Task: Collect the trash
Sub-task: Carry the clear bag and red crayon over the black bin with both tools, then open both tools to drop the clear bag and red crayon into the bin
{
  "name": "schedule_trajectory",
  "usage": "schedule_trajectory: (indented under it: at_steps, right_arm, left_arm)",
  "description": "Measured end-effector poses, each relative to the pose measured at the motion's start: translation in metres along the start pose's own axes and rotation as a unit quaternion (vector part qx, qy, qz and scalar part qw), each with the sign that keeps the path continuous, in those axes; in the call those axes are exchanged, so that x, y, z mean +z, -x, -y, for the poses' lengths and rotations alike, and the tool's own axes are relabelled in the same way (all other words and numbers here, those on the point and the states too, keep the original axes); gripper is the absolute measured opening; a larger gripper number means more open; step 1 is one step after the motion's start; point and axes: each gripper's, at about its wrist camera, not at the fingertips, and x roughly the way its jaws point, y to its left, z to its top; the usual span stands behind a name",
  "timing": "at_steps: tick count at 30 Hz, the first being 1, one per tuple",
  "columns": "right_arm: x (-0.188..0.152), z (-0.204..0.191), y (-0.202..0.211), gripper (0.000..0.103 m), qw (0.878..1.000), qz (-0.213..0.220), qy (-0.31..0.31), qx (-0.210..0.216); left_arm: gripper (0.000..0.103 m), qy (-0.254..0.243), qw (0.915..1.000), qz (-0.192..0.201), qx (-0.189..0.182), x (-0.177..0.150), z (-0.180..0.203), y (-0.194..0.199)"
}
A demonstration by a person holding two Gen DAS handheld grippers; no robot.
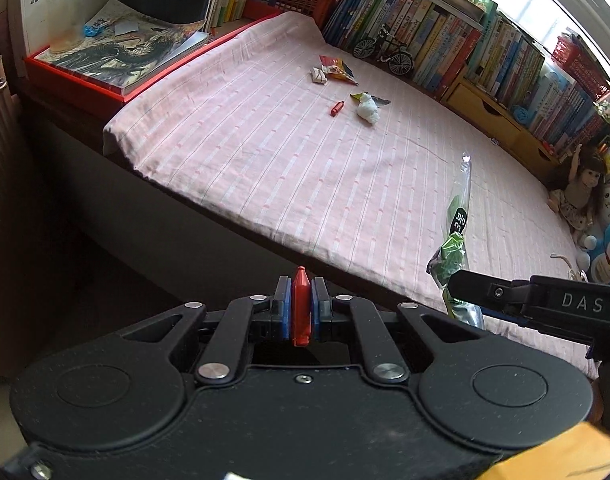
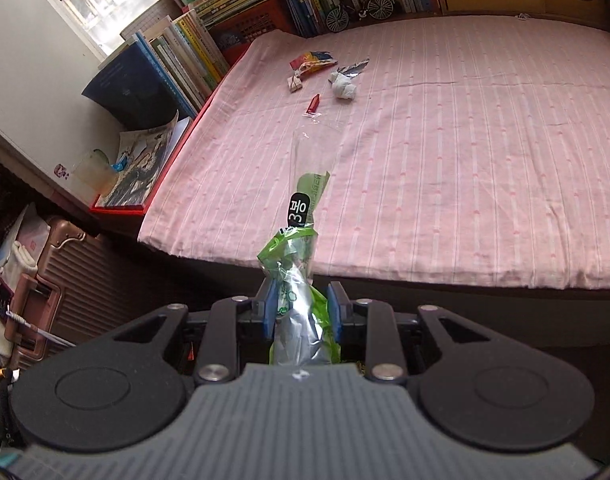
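Note:
My left gripper [image 1: 300, 304] is shut on a small red crayon-like stick [image 1: 300, 300], held off the near edge of the pink bed [image 1: 265, 160]. A green and clear plastic wrapper [image 2: 299, 280] stands up between the blue pads of my right gripper [image 2: 300, 312], which is shut on it; the same wrapper [image 1: 455, 240] and right gripper [image 1: 465, 286] show at the right of the left wrist view. Far up the bed lie another red stick [image 1: 337, 108], a white crumpled tissue [image 1: 367, 110], a folded white paper [image 1: 317, 76] and a red-yellow snack wrapper [image 1: 337, 68].
Rows of books [image 1: 465, 40] line the far and left sides of the bed, with a model bicycle [image 1: 383, 50] and a yellow drawer box [image 1: 493, 114]. A doll [image 1: 577, 192] lies at the right. A red box with a magazine [image 1: 117, 52] and a pink suitcase [image 2: 61, 280] stand left.

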Motion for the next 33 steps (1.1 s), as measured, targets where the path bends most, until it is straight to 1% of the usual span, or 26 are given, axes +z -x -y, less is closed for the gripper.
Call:
schedule_trajectory:
  at_steps: [7, 9, 15, 20, 24, 27, 33]
  right_arm:
    - [-0.033, 0.014, 0.01, 0.033, 1.0, -0.02, 0.003, 0.019]
    - [-0.04, 0.02, 0.01, 0.033, 0.999, -0.026, -0.002, 0.022]
    - [-0.064, 0.03, 0.001, 0.033, 0.998, -0.058, -0.015, 0.024]
    - [-0.072, 0.028, -0.012, 0.033, 0.997, -0.078, -0.011, 0.015]
    - [-0.075, 0.028, -0.022, 0.033, 0.995, -0.099, -0.001, 0.007]
    - [-0.081, 0.028, -0.035, 0.034, 0.994, -0.113, 0.007, 0.003]
    - [-0.093, 0.032, -0.068, 0.035, 0.99, -0.14, 0.0, -0.013]
  left_arm:
    - [0.009, 0.02, 0.9995, -0.012, 0.02, -0.034, 0.001, 0.011]
    - [0.009, 0.018, 0.9994, -0.017, 0.026, -0.043, 0.002, 0.014]
    - [0.009, 0.025, 0.9981, -0.045, 0.034, -0.071, -0.003, 0.012]
    - [0.009, 0.023, 0.996, -0.08, 0.033, -0.085, -0.011, -0.005]
    - [0.009, 0.02, 0.9946, -0.098, 0.028, -0.09, -0.014, -0.019]
    - [0.01, 0.019, 0.993, -0.114, 0.025, -0.091, -0.019, -0.037]
    - [0.01, 0.016, 0.989, -0.144, 0.029, -0.089, -0.03, -0.076]
